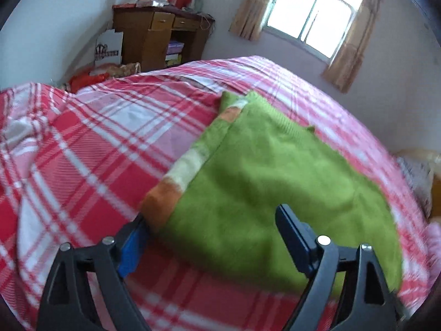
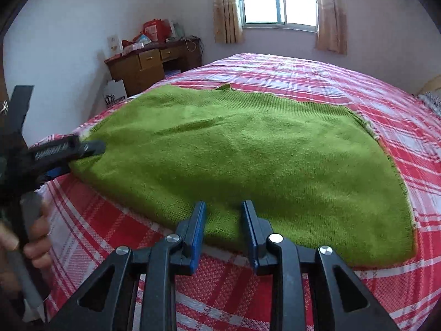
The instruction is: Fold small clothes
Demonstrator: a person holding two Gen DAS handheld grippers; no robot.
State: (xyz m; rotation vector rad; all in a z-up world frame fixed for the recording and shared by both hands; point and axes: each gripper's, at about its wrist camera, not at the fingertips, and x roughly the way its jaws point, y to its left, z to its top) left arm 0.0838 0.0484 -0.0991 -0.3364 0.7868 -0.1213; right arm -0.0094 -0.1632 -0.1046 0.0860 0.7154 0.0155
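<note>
A green knitted sweater (image 2: 248,151) lies flat on the red plaid bed (image 2: 96,220), folded in from the left. In the left wrist view the sweater (image 1: 275,179) shows a sleeve with orange and cream stripes (image 1: 187,168) along its left edge. My left gripper (image 1: 212,220) is open, its fingers astride the sweater's near left corner; it also shows in the right wrist view (image 2: 82,151) at the sweater's left edge. My right gripper (image 2: 223,209) is partly open with the sweater's near edge between its fingers, not clamped.
A wooden desk (image 2: 154,60) piled with red boxes stands against the far wall at the left. A curtained window (image 2: 278,0) is behind the bed. A pillow (image 2: 430,99) lies at the bed's right edge. Bags (image 1: 88,77) sit on the floor beside the desk.
</note>
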